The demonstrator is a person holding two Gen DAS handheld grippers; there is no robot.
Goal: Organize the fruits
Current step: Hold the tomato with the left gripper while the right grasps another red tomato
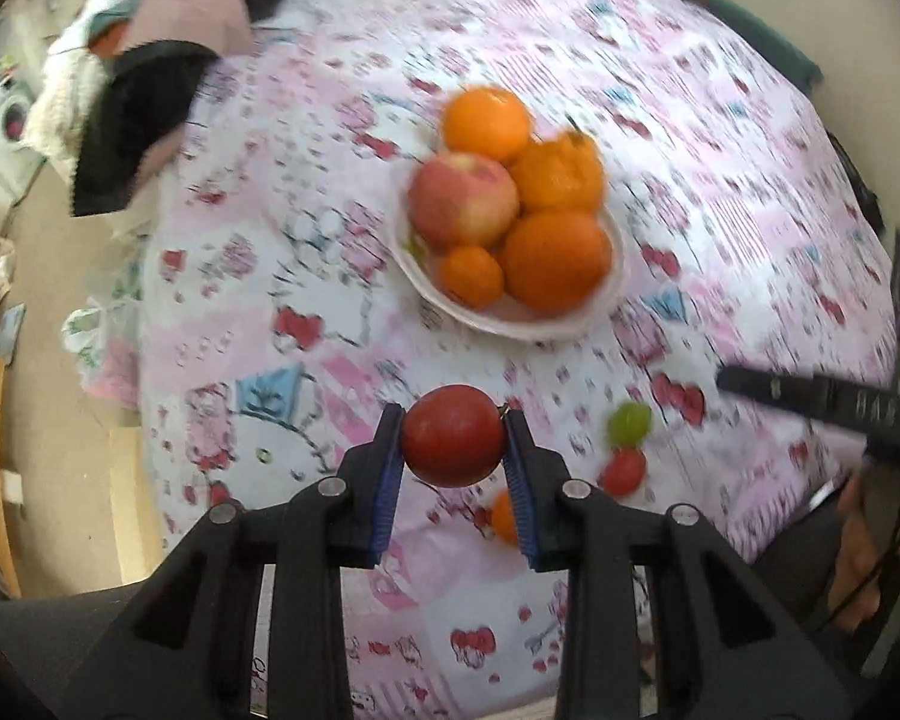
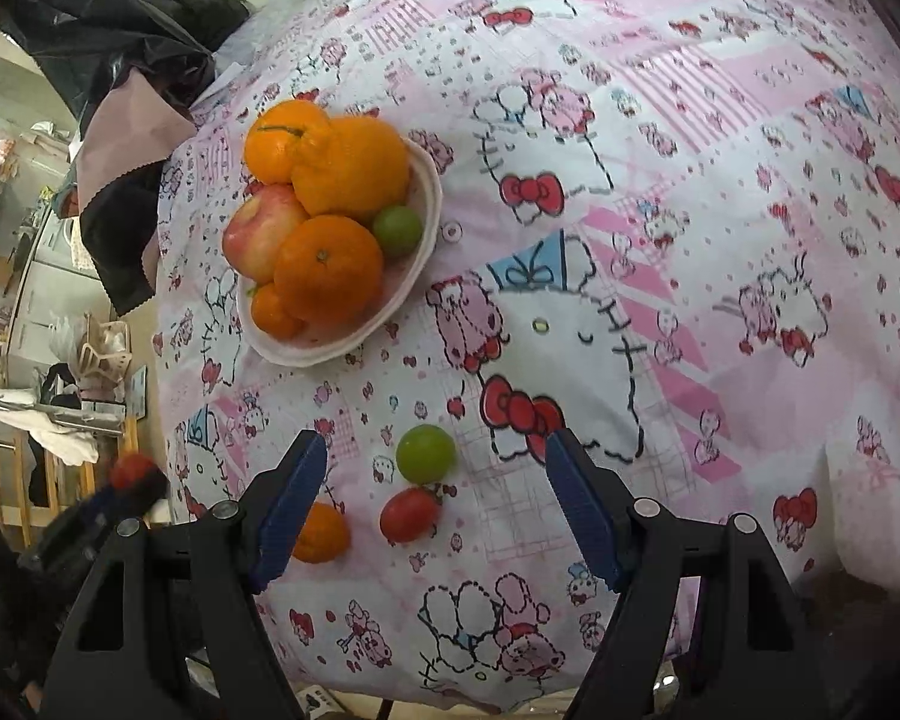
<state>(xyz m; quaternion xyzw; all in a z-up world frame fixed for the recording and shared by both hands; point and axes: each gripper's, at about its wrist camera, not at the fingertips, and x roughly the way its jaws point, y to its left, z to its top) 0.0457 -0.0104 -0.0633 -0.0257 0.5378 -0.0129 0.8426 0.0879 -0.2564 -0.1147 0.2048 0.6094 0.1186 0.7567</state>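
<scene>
In the left wrist view we see the left tongs closed on a dark red fruit, held above the patterned cloth, with the bowl at twelve o'clock from it. The right wrist view shows this grip only as a blur at nine o'clock. Instead it shows the right tongs standing open and empty over a green fruit and a small red tomato, with a small orange partly hidden behind the left blue pad at seven o'clock. It also shows a green fruit inside the bowl, which the left view does not give. Dark clothes lie at ten o'clock from the bowl.
</scene>
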